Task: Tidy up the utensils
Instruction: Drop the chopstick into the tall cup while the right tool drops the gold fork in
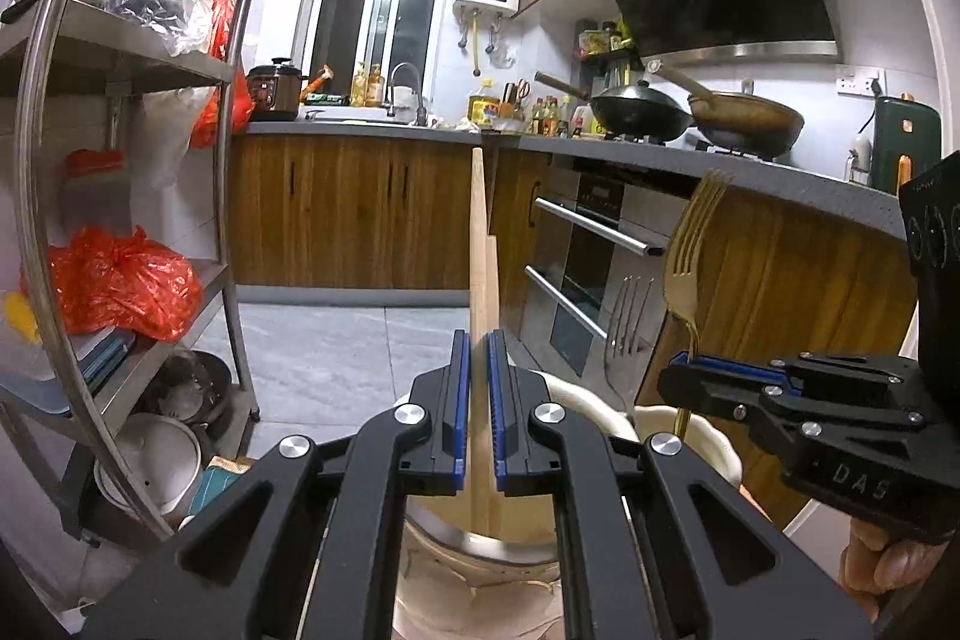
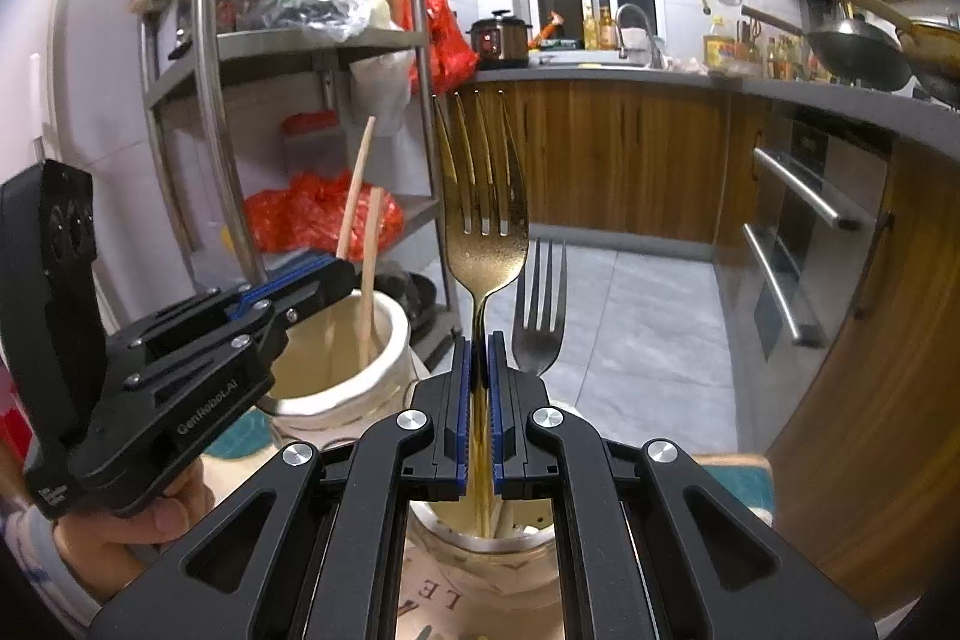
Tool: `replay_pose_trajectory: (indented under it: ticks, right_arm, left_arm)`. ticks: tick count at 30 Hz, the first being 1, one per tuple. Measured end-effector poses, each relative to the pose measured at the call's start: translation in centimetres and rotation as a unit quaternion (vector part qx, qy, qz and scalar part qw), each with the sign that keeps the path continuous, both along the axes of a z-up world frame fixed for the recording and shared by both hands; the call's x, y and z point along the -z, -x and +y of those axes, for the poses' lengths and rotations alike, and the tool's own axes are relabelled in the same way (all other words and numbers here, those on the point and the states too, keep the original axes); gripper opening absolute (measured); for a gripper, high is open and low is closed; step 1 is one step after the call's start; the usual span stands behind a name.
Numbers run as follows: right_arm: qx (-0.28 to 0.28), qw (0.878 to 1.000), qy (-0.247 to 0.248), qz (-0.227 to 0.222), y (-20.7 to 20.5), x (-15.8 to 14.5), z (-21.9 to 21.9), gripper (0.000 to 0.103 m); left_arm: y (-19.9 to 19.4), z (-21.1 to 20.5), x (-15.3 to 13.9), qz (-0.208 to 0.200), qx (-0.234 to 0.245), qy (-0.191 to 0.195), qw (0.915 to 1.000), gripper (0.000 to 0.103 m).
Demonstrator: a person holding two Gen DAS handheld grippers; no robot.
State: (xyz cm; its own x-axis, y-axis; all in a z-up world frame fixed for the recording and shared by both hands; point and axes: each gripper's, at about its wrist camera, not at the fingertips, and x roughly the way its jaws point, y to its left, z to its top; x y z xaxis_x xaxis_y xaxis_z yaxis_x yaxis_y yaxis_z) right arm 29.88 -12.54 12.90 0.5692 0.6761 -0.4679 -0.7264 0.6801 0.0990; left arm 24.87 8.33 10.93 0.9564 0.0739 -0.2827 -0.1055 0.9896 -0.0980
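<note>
My left gripper [image 1: 478, 400] is shut on a pair of wooden chopsticks [image 1: 480, 244] that stand upright in a cream ceramic jar [image 1: 474, 532] below it. My right gripper [image 2: 478, 400] is shut on the handle of a gold fork [image 2: 480, 196], tines up, over a second cream jar [image 2: 480, 550]. A silver fork [image 2: 540, 304] stands in that jar just right of the gold one. In the right wrist view the left gripper [image 2: 336, 274] holds the chopsticks [image 2: 360, 220] over its jar [image 2: 342, 376]. In the left wrist view the right gripper [image 1: 690, 370] holds the gold fork [image 1: 690, 244], with the silver fork [image 1: 624, 334] beside it.
A metal shelf rack [image 1: 228, 196] with red bags and pots stands to the left. Wooden cabinets and an oven [image 1: 588, 268] line the right, under a grey counter [image 1: 750, 172] with two woks. A tiled floor [image 1: 360, 340] lies below.
</note>
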Motion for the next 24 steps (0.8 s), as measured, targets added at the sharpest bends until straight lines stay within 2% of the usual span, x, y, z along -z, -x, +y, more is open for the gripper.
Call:
replay_pose_trajectory:
  ticks: [18,21,22,23,24]
  right_arm:
    - [0.006,1.0,-0.024,0.015,-1.6,1.2,0.6,0.007]
    - [0.005,1.0,-0.016,0.022,-1.9,1.8,1.0,0.007]
    - [0.006,1.0,-0.013,0.024,-2.0,2.0,1.0,0.007]
    - [0.006,1.0,-0.012,0.025,-2.0,2.2,1.1,0.007]
    - [0.007,1.0,-0.011,0.025,-2.1,2.2,1.1,0.007]
  left_arm:
    - [-0.2,-0.8,0.4,0.009,-0.022,-0.03,0.9993,0.008]
    - [-0.1,-1.0,0.4,0.008,-0.017,-0.028,0.9994,0.014]
    - [-0.1,-1.0,0.3,0.007,-0.017,-0.03,0.9994,0.02]
    - [0.0,-1.1,0.3,0.004,-0.019,-0.031,0.9993,0.034]
    - [0.1,-1.1,0.2,0.0,-0.02,-0.032,0.9993,0.041]
